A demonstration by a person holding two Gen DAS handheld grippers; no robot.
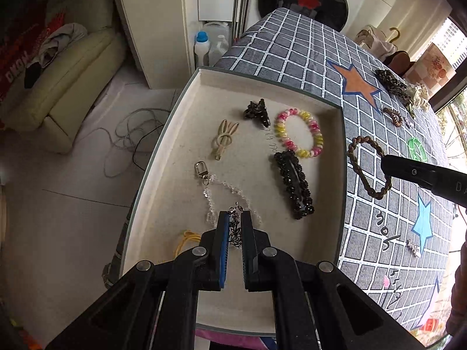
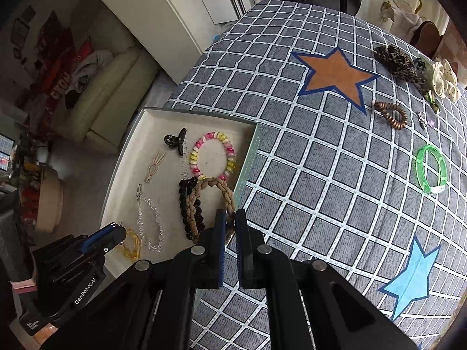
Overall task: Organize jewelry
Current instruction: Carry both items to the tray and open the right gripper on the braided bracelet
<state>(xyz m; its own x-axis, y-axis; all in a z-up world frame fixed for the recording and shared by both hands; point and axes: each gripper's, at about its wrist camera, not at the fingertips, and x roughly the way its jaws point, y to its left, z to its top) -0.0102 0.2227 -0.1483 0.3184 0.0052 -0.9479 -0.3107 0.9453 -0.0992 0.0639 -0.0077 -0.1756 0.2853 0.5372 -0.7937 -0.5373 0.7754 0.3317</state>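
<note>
Left gripper (image 1: pixel 235 218) is pinched on a dark filigree chain (image 1: pixel 235 232) that dangles between its pads over the near end of the beige tray (image 1: pixel 186 93), just above the clear bead chain (image 1: pixel 230 192). Right gripper (image 2: pixel 230 218) is clamped on the braided brown hair tie (image 2: pixel 211 201), whose loop hangs ahead of the fingertips over the tray's right edge, above the black beaded clip (image 2: pixel 189 207) and the pink-and-yellow coil bracelet (image 2: pixel 212 154).

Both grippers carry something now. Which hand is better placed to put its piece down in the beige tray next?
Left, probably. The left gripper, shut on a small dark chain, is already above the tray floor. The right gripper, shut on the braided band, hangs near the tray's wall.
</note>
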